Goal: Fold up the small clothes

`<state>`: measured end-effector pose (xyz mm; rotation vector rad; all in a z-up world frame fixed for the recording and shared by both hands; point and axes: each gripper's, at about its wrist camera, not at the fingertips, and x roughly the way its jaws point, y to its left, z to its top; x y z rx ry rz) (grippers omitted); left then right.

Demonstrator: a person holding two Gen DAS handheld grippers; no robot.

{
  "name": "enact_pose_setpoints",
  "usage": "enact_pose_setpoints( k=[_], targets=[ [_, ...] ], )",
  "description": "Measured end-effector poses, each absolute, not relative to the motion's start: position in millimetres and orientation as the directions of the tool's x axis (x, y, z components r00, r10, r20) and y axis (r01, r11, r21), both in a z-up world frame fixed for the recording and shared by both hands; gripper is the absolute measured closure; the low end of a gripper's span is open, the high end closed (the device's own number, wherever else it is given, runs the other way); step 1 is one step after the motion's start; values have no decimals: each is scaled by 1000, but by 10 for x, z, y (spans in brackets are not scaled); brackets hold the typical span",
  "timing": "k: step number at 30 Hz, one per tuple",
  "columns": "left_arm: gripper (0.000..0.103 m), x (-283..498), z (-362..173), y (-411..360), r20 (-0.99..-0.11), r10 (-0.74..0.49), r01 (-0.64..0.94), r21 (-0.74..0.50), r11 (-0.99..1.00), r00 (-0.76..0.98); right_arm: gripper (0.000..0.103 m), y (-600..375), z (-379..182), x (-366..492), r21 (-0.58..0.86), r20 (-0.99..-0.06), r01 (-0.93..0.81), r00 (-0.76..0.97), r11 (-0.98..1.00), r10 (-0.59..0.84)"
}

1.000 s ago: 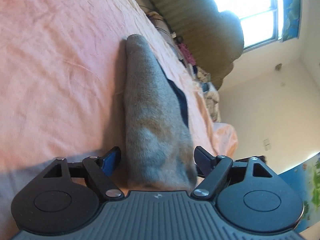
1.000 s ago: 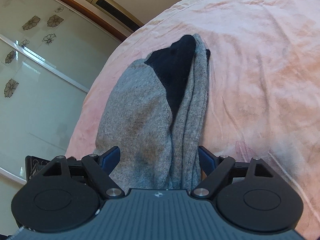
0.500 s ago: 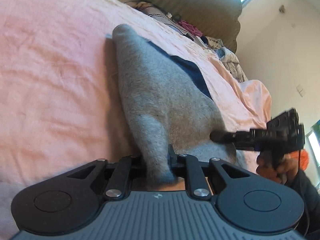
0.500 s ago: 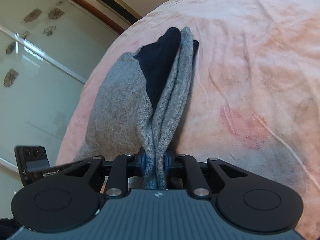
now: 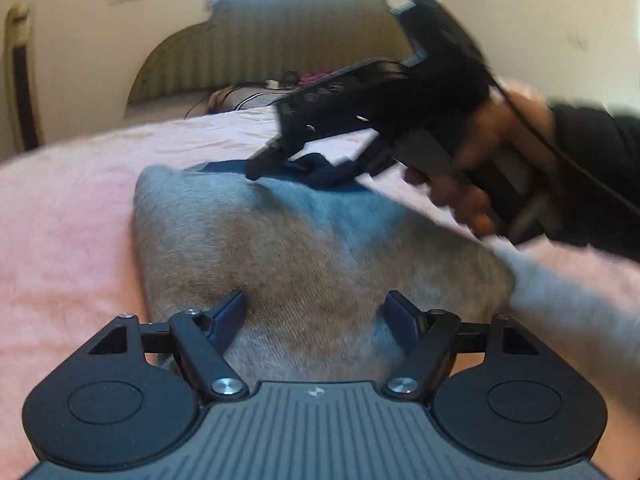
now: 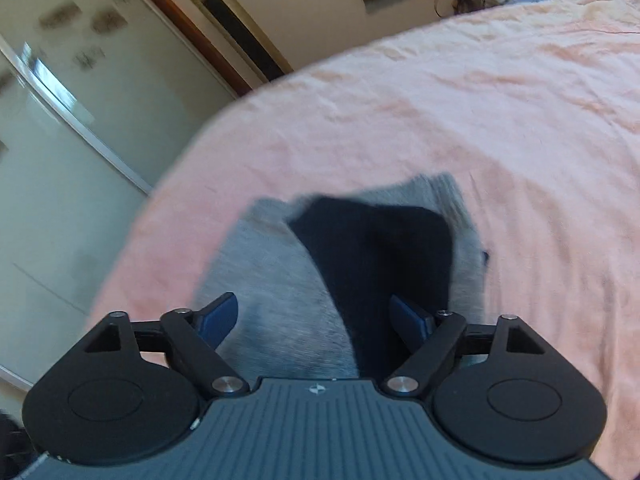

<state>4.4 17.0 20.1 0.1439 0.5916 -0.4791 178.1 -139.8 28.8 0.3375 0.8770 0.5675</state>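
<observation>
One grey sock (image 5: pixel 320 264) with navy patch, two tools, one pink bedsheet (image 6: pixel 500 120), one headboard (image 5: pixel 256 48)

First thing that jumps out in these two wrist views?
The grey knitted sock with a dark navy heel patch, lying flat on the pink bedspread, fills the middle of both views. In the left wrist view, the right gripper, held in a hand in a dark sleeve, reaches in from the right over the sock's far navy end. The left gripper hovers at the near end; both grippers' jaws are opening, pressing on nothing.
</observation>
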Motion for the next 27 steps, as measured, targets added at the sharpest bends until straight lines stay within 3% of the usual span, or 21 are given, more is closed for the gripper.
enact_pose_setpoints(
  k=[3,6,9,12,15,16,19,21,27],
  targets=[
    [26,61,199,183,-561,-398,463,-29,886,726,34,-1551,297,1971,603,-616,-228,476,765,628],
    [26,63,194,258,-547,-425,464,-74,883,722,36,-1372,549,1908,512,-687,-228,470,828,554],
    [25,51,188,317,-538,-444,464,-108,879,717,36,-1105,807,1751,603,-573,-366,419,708,704],
    [23,62,189,290,-541,-444,470,-100,877,714,30,-644,831,1752,629,-557,-454,304,631,773],
    [23,47,191,307,-539,-444,468,-101,878,716,22,-254,484,1970,585,-671,-428,222,689,708],
    [23,54,193,314,-539,-441,463,-103,880,718,23,-257,406,2001,577,-631,-469,265,669,729],
    [23,63,188,336,-537,-443,461,-111,880,718,39,-337,357,2160,613,-630,-388,285,688,722],
    [23,59,182,337,-537,-443,464,-107,879,717,41,-368,445,2108,578,-655,-408,285,707,700],
    [22,83,170,370,-536,-450,467,-114,877,714,28,-1087,524,1608,687,-539,-334,360,645,761]
  ],
)
